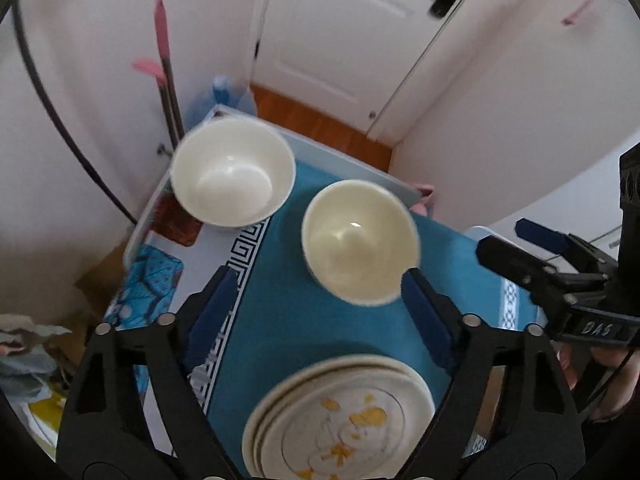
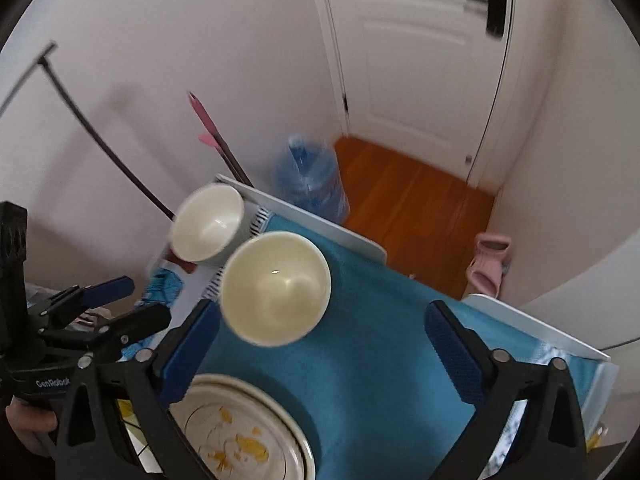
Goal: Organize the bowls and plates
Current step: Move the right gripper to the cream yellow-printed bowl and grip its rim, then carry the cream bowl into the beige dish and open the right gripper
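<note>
Two cream bowls stand on the table. The far bowl [image 1: 233, 171] sits near the far left corner; it also shows in the right wrist view [image 2: 208, 228]. The near bowl [image 1: 360, 242] stands on the blue cloth [image 1: 288, 320], also in the right wrist view [image 2: 276, 288]. A stack of plates with yellow flowers [image 1: 340, 420] lies at the near edge, also in the right wrist view [image 2: 240, 436]. My left gripper [image 1: 320, 312] is open above the cloth, between plates and near bowl. My right gripper [image 2: 324, 344] is open, over the cloth right of the plates. Both are empty.
A blue patterned pad [image 1: 148, 284] and a red-brown object [image 1: 176, 220] lie at the table's left edge. A water jug [image 2: 312, 180], pink-tipped poles [image 1: 164, 68] and pink slippers [image 2: 488, 264] stand on the floor beyond. A white door [image 2: 420, 52] is behind.
</note>
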`<action>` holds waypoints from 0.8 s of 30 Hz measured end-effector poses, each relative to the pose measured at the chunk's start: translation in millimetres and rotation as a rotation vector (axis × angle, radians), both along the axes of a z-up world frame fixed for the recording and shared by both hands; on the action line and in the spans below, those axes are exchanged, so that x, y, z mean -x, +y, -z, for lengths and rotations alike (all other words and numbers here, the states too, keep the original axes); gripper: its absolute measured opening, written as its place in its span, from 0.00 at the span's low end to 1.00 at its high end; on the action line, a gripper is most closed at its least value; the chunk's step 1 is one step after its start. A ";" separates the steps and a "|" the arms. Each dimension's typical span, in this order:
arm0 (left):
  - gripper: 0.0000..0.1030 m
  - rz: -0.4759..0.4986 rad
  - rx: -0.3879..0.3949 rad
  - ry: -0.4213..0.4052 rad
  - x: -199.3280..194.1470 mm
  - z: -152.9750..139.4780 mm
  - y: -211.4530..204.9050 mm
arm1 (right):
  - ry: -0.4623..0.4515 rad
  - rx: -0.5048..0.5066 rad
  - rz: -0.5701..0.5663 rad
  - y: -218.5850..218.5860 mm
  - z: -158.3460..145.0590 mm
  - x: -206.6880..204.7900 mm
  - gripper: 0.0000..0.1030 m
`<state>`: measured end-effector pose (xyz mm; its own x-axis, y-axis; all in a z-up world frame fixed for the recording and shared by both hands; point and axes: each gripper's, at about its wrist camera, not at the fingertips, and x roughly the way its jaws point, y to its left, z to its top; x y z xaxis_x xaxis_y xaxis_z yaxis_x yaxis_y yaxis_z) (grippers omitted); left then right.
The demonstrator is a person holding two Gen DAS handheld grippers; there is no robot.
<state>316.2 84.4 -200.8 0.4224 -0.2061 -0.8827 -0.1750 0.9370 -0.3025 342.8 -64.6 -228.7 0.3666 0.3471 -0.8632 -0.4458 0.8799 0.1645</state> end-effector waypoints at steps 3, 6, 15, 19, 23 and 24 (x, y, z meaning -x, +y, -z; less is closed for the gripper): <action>0.67 0.023 0.023 0.063 -19.8 29.2 2.0 | 0.074 0.024 0.007 12.0 30.8 -19.6 0.75; 0.58 0.054 0.033 0.111 -32.0 50.6 -2.7 | 0.153 0.024 0.021 17.8 56.6 -33.6 0.63; 0.37 0.087 0.042 0.149 -47.3 77.7 -12.4 | 0.241 0.038 0.022 23.6 85.9 -44.1 0.39; 0.17 0.092 0.037 0.162 -50.0 84.3 -15.9 | 0.276 0.032 0.017 24.5 99.3 -49.5 0.24; 0.15 0.094 0.022 0.161 -51.8 85.2 -20.7 | 0.289 0.017 0.003 26.5 103.7 -50.1 0.13; 0.15 0.093 0.018 0.161 -50.9 84.5 -20.8 | 0.282 0.024 -0.002 27.3 103.5 -49.9 0.13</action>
<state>367.1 63.6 -285.3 0.2547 -0.2538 -0.9331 -0.1352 0.9461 -0.2942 392.7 -37.3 -332.2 0.1100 0.3257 -0.9390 -0.3867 0.8844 0.2614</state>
